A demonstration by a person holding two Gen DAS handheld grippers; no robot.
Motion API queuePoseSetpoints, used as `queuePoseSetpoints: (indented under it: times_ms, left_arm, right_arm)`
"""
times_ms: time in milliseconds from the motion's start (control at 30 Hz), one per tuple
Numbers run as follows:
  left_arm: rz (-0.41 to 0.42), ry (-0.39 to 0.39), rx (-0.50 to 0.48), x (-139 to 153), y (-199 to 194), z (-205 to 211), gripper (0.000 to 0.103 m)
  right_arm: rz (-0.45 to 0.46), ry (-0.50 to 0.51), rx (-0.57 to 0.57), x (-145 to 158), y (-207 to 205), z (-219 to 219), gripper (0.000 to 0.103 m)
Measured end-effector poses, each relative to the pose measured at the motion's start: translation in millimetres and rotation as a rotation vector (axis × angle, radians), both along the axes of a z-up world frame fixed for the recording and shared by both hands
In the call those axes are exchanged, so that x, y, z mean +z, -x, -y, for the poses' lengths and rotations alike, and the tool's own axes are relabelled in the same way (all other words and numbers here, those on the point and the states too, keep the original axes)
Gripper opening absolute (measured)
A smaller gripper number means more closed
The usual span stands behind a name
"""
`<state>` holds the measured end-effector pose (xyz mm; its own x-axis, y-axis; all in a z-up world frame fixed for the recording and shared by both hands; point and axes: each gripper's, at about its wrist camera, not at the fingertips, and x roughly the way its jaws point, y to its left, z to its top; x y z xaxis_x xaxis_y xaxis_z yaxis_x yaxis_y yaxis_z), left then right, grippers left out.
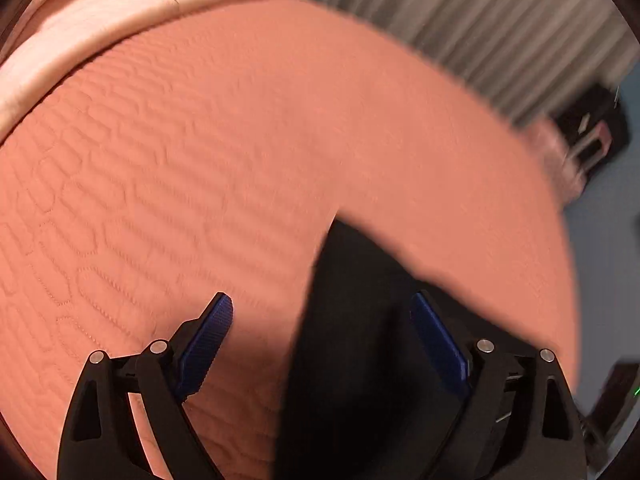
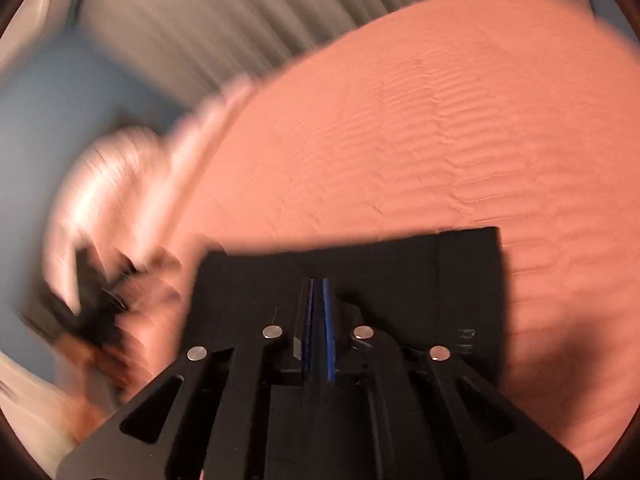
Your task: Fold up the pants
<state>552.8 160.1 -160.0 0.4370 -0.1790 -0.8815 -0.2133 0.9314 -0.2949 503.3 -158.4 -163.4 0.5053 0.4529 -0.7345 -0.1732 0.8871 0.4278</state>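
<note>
Black pants (image 2: 400, 272) lie folded flat on an orange quilted bedspread (image 2: 400, 140). My right gripper (image 2: 318, 282) hovers over the middle of them, its blue pads (image 2: 328, 320) shut together; I see no cloth pinched between them. In the left wrist view the pants (image 1: 360, 320) run in from the bottom edge. My left gripper (image 1: 322, 300) is open wide above their left edge, one finger over the bedspread (image 1: 200, 160) and the other over the black cloth. Both views are blurred.
A pale pink cushion or blanket (image 1: 120, 12) lies along the far side of the bed. Grey ribbed curtains (image 2: 200, 20) hang behind. A blurred hand with a dark tool (image 1: 580, 140) is at the right; another hand (image 2: 100, 240) shows at the left.
</note>
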Motion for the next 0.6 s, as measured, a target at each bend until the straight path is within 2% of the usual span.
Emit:
queuePoseSetpoints:
  times_ms: [33, 67, 100, 167, 233, 267, 300, 333, 367, 433, 467, 567, 600]
  left_arm:
    - [-0.026, -0.048, -0.064, -10.2, -0.7, 4.2, 0.091]
    - [0.019, -0.063, -0.066, -2.9, 6.5, 2.1, 0.09]
    - [0.039, -0.091, -0.044, 6.8, 16.5, -2.4, 0.087]
    - [0.09, 0.007, -0.095, 20.7, 44.8, -9.6, 0.088]
    - [0.104, 0.022, -0.15, 21.6, 76.7, -11.1, 0.092]
    - [0.101, 0.026, -0.179, 17.4, 88.9, -8.3, 0.094]
    - [0.115, 0.021, -0.209, 9.0, 99.4, -8.2, 0.094]
    - [0.074, 0.03, -0.235, -2.3, 106.0, -4.9, 0.094]
    - [0.067, 0.038, -0.253, -9.6, 112.5, -2.1, 0.094]
    - [0.131, -0.003, -0.249, -8.9, 131.2, 8.3, 0.094]
    - [0.126, -0.03, -0.254, -8.9, 133.6, 14.8, 0.094]
    - [0.137, -0.227, -0.22, 7.9, 146.8, 35.1, 0.094]
    - [0.152, -0.357, -0.193, 19.3, 151.9, 47.2, 0.094]
  right_arm:
    - [-0.004, -0.03, -0.009, -4.0, -0.6, 8.5, 0.0]
    - [-0.016, -0.086, -0.093, -2.0, 4.0, 30.6, 0.001]
    - [-0.019, -0.064, -0.185, 5.5, 13.1, 47.9, 0.008]
    - [0.021, -0.056, -0.23, 22.1, 42.7, 75.3, 0.023]
    - [0.026, -0.068, -0.211, 24.8, 73.2, 90.6, 0.083]
    - [0.019, -0.08, -0.201, 21.7, 91.4, 95.9, 0.088]
    - [0.009, -0.098, -0.184, 16.4, 102.8, 98.2, 0.088]
    - [-0.013, -0.127, -0.16, 10.8, 107.0, 99.2, 0.088]
    - [-0.045, -0.172, -0.131, 0.5, 114.5, 98.5, 0.088]
    - [-0.075, -0.193, -0.11, -9.4, 121.6, 93.8, 0.088]
    - [-0.089, -0.181, -0.099, -13.3, 122.9, 86.2, 0.088]
    - [-0.031, -0.042, -0.134, 2.8, 141.4, 64.2, 0.087]
    - [0.0, 0.027, -0.168, 16.1, 154.7, 57.7, 0.087]
